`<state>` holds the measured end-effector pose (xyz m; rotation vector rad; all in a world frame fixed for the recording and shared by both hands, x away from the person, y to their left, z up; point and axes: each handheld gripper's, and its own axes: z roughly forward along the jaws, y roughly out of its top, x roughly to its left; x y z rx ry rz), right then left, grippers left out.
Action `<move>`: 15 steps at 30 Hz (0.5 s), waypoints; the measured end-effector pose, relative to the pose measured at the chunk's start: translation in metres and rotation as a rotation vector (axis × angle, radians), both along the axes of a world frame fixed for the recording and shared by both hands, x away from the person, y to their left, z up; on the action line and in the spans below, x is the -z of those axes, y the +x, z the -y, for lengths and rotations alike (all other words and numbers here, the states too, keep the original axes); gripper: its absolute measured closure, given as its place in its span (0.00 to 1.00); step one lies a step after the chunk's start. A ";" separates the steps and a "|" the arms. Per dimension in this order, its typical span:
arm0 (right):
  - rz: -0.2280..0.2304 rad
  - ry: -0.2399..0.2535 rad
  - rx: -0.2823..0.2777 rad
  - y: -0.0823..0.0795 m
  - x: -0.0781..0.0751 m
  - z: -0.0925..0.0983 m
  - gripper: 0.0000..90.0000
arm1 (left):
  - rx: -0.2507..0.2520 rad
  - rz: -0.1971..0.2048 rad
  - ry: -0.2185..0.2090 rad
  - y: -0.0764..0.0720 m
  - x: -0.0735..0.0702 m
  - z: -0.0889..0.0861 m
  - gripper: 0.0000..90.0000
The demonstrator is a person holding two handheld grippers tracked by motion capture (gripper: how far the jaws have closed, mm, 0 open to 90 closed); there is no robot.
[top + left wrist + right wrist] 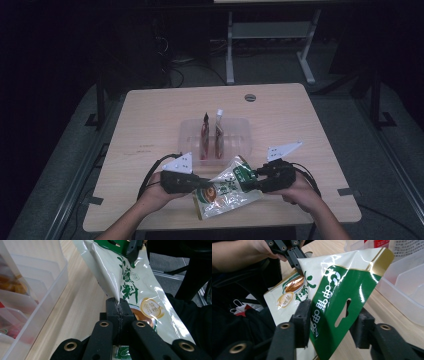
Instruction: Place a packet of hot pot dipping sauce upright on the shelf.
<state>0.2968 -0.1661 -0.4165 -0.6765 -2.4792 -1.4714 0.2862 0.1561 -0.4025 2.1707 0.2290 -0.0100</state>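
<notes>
Pouch: a glossy cream-and-green foil snack pouch with a gold-edged green header [227, 186] hangs just above the near edge of the bench, lifted between the two hands and tilted, its header end toward the right hand.
Left gripper: the black two-jaw left gripper [119, 311] has its fingers pressed together on a fold of the pouch's cream side, so the film puckers into a ridge at the pinch; this looks like an anchor hold that keeps the body of the pouch from swinging.
Right gripper: the black right gripper [331, 323] has its fingers spread on either side of the green header near the hang slot; one finger seems to touch the film, the other stands apart, so it brackets the header and does not clamp it.
Why held so: with one end pinched and the other framed, the pouch is stretched between the hands, probably to steady or turn it.
Bin: a clear plastic divided bin [240, 131] sits at the middle of the bench, just beyond the pouch, with two upright dark sachets [212, 135] standing in its slots.
Bench: the pale wooden bench [150, 125] is otherwise bare.
</notes>
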 end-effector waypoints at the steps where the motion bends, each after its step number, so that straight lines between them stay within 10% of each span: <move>1: -0.006 0.007 -0.004 0.000 0.000 0.000 0.68 | -0.001 0.002 -0.001 0.000 0.000 0.000 1.00; 15: 0.006 0.064 -0.046 -0.003 -0.005 -0.002 0.99 | -0.026 0.002 -0.017 0.009 0.006 -0.007 0.99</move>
